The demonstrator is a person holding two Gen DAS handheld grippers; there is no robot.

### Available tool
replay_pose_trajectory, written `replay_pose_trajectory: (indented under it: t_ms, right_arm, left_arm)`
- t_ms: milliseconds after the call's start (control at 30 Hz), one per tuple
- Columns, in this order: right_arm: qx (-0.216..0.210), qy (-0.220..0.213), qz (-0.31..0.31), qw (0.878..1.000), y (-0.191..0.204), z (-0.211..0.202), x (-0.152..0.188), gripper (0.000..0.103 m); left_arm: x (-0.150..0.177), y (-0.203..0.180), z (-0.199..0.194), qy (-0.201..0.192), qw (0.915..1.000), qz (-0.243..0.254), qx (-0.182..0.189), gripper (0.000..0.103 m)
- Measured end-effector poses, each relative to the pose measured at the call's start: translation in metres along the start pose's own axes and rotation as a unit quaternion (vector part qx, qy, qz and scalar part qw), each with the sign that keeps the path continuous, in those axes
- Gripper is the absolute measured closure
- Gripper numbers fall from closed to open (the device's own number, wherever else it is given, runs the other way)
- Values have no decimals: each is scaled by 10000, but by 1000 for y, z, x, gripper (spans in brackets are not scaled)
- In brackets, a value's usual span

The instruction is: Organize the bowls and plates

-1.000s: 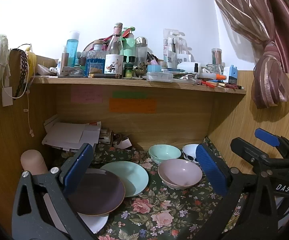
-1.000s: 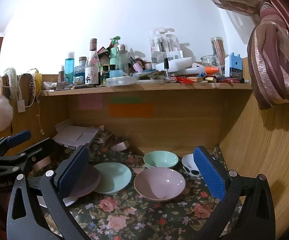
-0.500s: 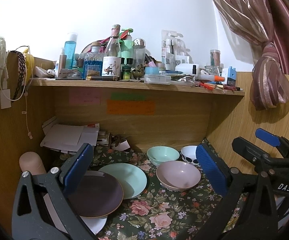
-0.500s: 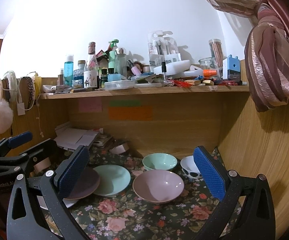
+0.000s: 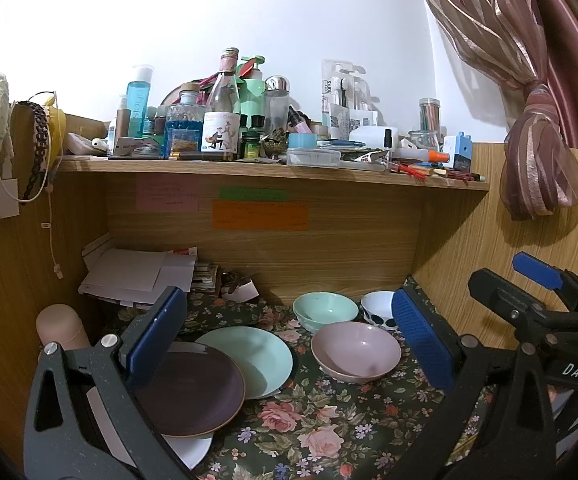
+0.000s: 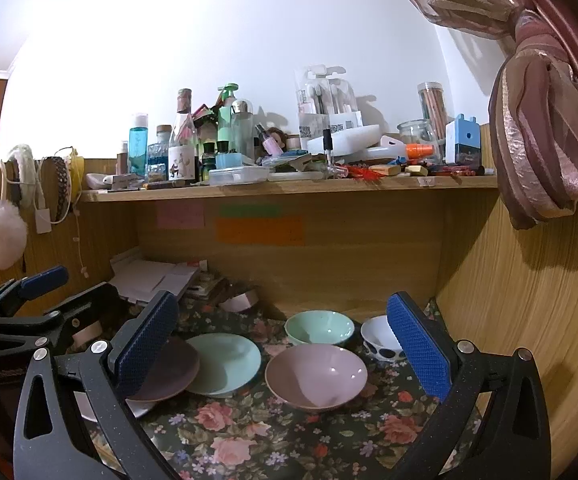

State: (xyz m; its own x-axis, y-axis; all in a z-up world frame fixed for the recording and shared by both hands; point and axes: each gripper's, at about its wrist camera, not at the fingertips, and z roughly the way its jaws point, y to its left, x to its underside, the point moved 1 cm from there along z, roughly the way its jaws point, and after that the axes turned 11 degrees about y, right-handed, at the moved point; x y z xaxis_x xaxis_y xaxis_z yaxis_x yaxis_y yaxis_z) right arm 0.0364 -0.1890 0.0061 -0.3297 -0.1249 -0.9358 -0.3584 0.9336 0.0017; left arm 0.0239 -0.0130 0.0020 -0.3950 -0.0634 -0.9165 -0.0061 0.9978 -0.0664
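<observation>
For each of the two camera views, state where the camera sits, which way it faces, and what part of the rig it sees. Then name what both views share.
Left wrist: sits on the left gripper, open, facing the desk alcove; the right gripper's body shows at its right edge.
Right wrist: sits on the right gripper, open, facing the same alcove; the left gripper's body shows at its left edge.
Shared: pink bowl, mint plate, dark plate, cluttered shelf.

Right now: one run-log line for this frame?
left gripper: open, empty | right gripper: open, empty | pink bowl: on cloth, untouched | plates: overlapping, unstacked
</observation>
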Motion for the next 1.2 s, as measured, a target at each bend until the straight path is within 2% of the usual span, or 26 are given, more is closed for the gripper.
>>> replay_pose_trajectory:
  t_ms: [667,1200]
  right_arm:
    - [30,-17,-10,10000,0,0,1,0]
    - [-47,272,-97,9996,10,26,9,0]
  left_arm:
    - [-1,-2,1,19,10000,7,11,0]
    - [10,17,19,304,9994,-67,-127,0]
